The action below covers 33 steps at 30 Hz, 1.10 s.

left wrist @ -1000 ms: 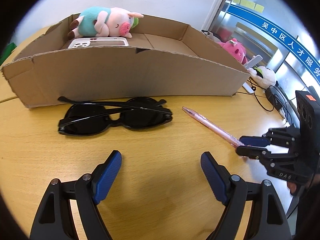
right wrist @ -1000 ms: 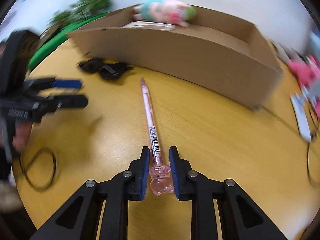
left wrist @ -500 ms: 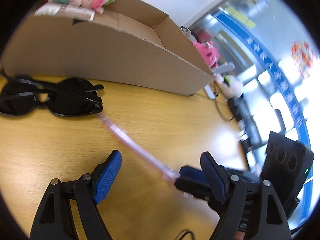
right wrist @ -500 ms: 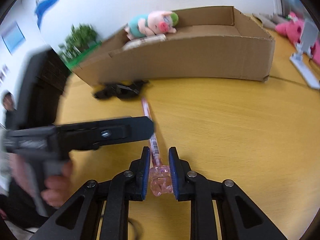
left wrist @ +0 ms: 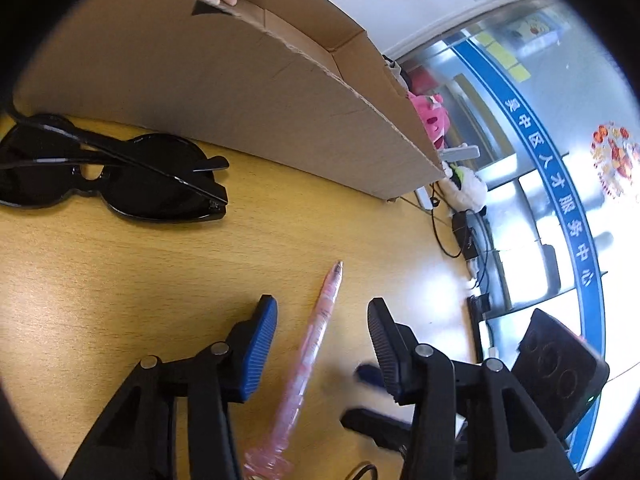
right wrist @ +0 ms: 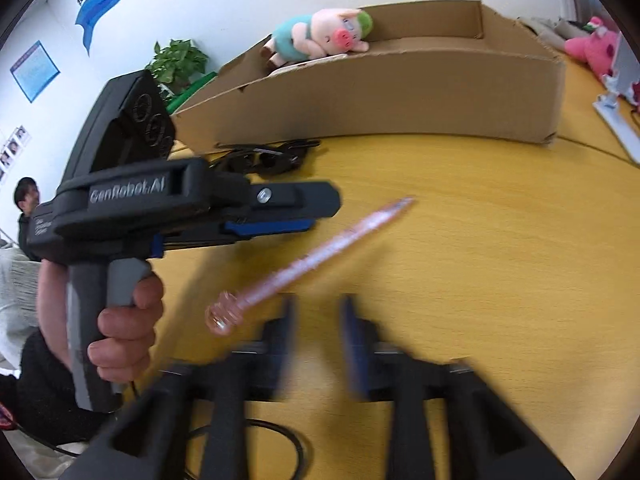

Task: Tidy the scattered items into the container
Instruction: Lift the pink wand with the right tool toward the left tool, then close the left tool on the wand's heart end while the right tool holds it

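A pink pen (left wrist: 320,320) runs lengthwise between the blue pads of my left gripper (left wrist: 321,302). Its jaws are closing, with a gap still showing on each side of the pen. In the right wrist view the pen (right wrist: 316,258) sits left of my right gripper (right wrist: 317,299), whose blurred jaws are opening with nothing between them. The left gripper (right wrist: 280,212), held by a hand, hovers over the pen. Black sunglasses (left wrist: 120,176) lie before the cardboard box (left wrist: 240,80), which holds a pig plush (right wrist: 320,36).
A pink plush (right wrist: 592,48) and a white stand (right wrist: 616,120) sit right of the box (right wrist: 400,92). Cables (left wrist: 448,236) trail at the table's right edge. A potted plant (right wrist: 176,64) stands behind the box, and a person (right wrist: 26,200) sits far left.
The right gripper opened and let go of the pen's decorated end. The left gripper swung over the pen and narrowed its jaws around it. The pen turned away from the sunglasses.
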Tool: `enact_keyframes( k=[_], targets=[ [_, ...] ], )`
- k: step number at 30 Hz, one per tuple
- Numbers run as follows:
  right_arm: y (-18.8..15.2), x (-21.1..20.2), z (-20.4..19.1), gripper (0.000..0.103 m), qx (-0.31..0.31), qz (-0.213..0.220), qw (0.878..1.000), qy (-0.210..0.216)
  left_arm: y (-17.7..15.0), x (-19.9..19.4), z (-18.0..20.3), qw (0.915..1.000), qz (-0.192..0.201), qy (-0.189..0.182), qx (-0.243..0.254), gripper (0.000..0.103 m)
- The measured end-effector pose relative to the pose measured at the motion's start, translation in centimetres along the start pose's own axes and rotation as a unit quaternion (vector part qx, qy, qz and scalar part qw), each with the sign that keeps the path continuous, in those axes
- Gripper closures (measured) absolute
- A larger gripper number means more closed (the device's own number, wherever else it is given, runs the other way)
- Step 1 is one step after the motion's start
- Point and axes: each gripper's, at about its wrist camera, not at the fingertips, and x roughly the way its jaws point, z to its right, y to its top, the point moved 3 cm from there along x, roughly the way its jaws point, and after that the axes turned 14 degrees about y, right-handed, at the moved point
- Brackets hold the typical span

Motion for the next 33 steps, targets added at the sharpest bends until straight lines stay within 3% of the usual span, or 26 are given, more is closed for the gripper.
enact_keyframes(
  k=[1,6,12,17,19,20,22,24,30,33],
  targets=[
    [0.2,-0.2,0.0,0.014,-0.001,0.003,1.0,-0.008,-0.1,-0.1,0.2,1.0,-0.002,0.005,0.008,0.056],
    [1.7,-1.0,1.4,0.014,0.007,0.012,0.999,-0.034,-0.9,-1.2,0.4,0.997,-0.006,0.055,0.054,0.055],
    [3.9,-0.2,4.8,0.014,0.096,0.014,0.995,-0.029,-2.6,-3.2,-0.7,0.9905,-0.007,0.101,0.093,0.055],
    [5.3,2.4,3.5,0.013,0.083,0.001,0.996,-0.043,-4.7,-3.8,0.2,0.9797,-0.022,0.131,0.151,0.06],
    [5.6,3.3,2.8,0.023,0.064,-0.004,0.996,-0.054,-5.4,-3.6,0.7,0.9723,-0.028,0.15,0.177,0.083],
    [5.7,3.7,2.3,0.027,0.053,-0.007,0.997,-0.061,-5.6,-3.5,0.9,0.9712,-0.031,0.151,0.181,0.083],
    [5.9,4.5,1.7,0.06,0.038,-0.014,0.997,-0.065,-5.8,-3.5,1.1,0.9706,-0.033,0.151,0.184,0.083],
    [5.9,4.7,1.6,0.075,0.043,-0.015,0.998,-0.052,-5.8,-3.5,1.1,0.9704,-0.031,0.154,0.184,0.084],
    [5.5,4.1,2.5,0.077,0.08,-0.004,0.997,-0.018,-5.8,-3.9,1.5,0.9756,-0.015,0.133,0.173,0.086],
    [5.4,3.7,2.9,0.071,0.092,-0.001,0.996,-0.013,-5.7,-4.9,2.4,0.9765,0.005,0.122,0.178,0.086]
  ],
)
